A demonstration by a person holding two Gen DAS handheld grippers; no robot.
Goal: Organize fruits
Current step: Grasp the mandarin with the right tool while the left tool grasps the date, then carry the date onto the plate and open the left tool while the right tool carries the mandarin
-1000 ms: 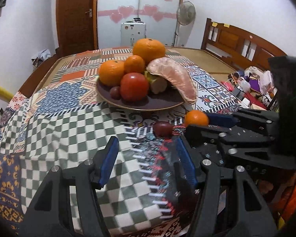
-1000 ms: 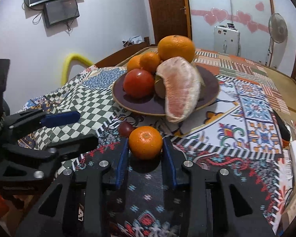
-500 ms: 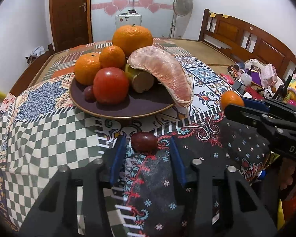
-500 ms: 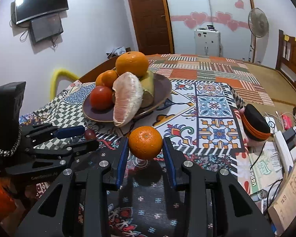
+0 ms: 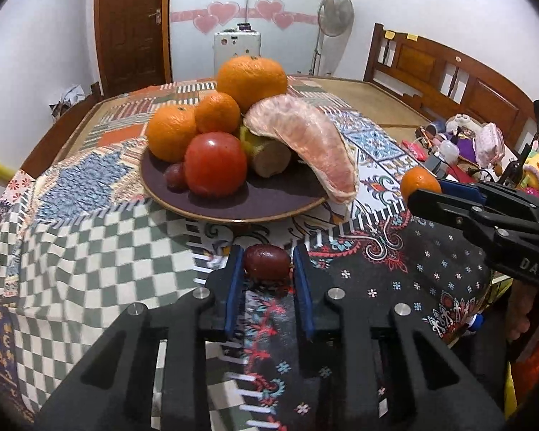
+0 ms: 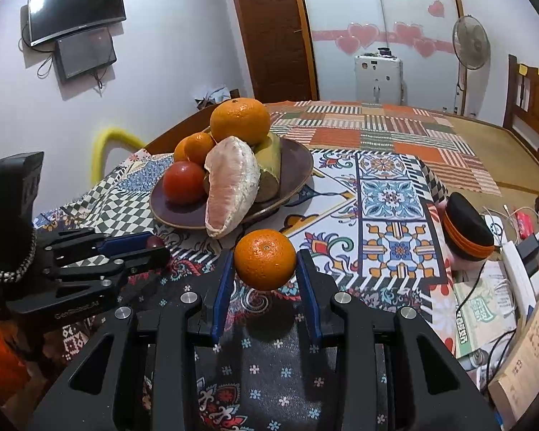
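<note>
A dark purple plate on the patterned cloth holds oranges, a red tomato, a small dark fruit and a peeled pomelo segment. My left gripper is shut on a small dark red fruit just in front of the plate. My right gripper is shut on a small orange and holds it above the cloth, right of the plate. Each gripper shows in the other's view: the right and the left.
The cloth-covered table drops off at the right, where a black and orange cap, cables, books and toys lie. A wooden bed frame, a fan and a door stand behind. A yellow chair back is at the left.
My left gripper moved forward and shut on the dark red fruit. My right gripper lifted the small orange off the cloth and drew back to the right.
</note>
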